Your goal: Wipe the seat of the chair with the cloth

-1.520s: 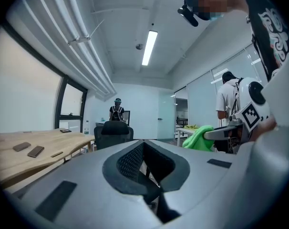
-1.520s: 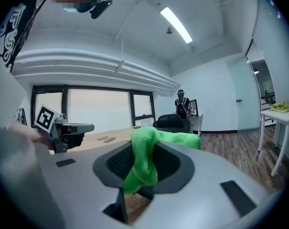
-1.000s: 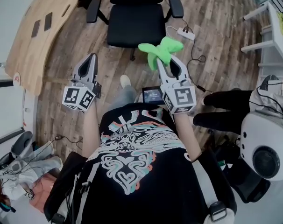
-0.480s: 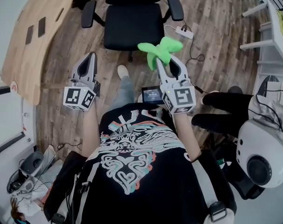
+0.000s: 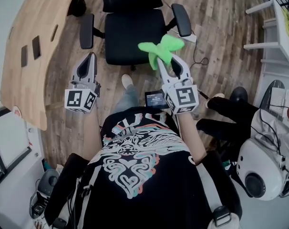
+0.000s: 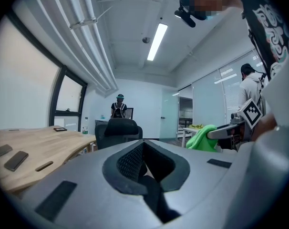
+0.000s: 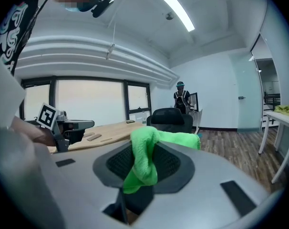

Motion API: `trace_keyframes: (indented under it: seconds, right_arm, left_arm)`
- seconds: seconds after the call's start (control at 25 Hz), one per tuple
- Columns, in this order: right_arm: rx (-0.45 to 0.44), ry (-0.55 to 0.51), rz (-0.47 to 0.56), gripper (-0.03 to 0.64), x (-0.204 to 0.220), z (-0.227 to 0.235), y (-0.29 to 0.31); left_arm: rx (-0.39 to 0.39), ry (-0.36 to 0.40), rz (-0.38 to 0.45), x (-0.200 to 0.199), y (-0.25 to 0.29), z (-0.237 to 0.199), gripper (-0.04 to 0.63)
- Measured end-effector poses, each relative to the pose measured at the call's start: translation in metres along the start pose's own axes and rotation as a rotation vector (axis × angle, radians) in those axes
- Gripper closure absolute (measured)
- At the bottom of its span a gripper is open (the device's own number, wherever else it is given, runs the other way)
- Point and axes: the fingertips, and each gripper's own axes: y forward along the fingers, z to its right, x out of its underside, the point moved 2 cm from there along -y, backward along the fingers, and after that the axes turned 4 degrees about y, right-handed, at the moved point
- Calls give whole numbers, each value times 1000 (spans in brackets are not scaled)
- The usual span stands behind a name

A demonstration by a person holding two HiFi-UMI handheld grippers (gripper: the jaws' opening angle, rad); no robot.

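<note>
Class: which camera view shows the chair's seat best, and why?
The head view: it looks down on nearly the whole seat. Both gripper views show mostly the backrest, small and distant.

bright green cloth [image 5: 161,49]; black chair [image 5: 135,35]; pale wood desk [image 5: 44,18]; black shirt [image 5: 135,175] with white-and-coral swirls

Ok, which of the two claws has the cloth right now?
The right claw: its jaws are shut on the green cloth, held up in front of the chair seat. The left claw is shut with nothing in it.
</note>
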Motion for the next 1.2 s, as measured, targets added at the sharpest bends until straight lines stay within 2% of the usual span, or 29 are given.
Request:
trace_keyframes:
  seconds: [0.48,0.8,1.04,1.2]
  right_arm:
    - [93,-8,-69,512,-7,30,115]
    - [102,-26,-99,512,7,37,150]
    - [120,-9,-124,512,12,45,152]
    - [90,-12,-125,512,20,53,157]
  left_arm:
    - [129,27,-71,22,107,-71,597]
    - [114,28,-89,45,135,-101,597]
    - [109,13,-118,57,136,-96,597]
    - [90,21,-119,60,145,-91,597]
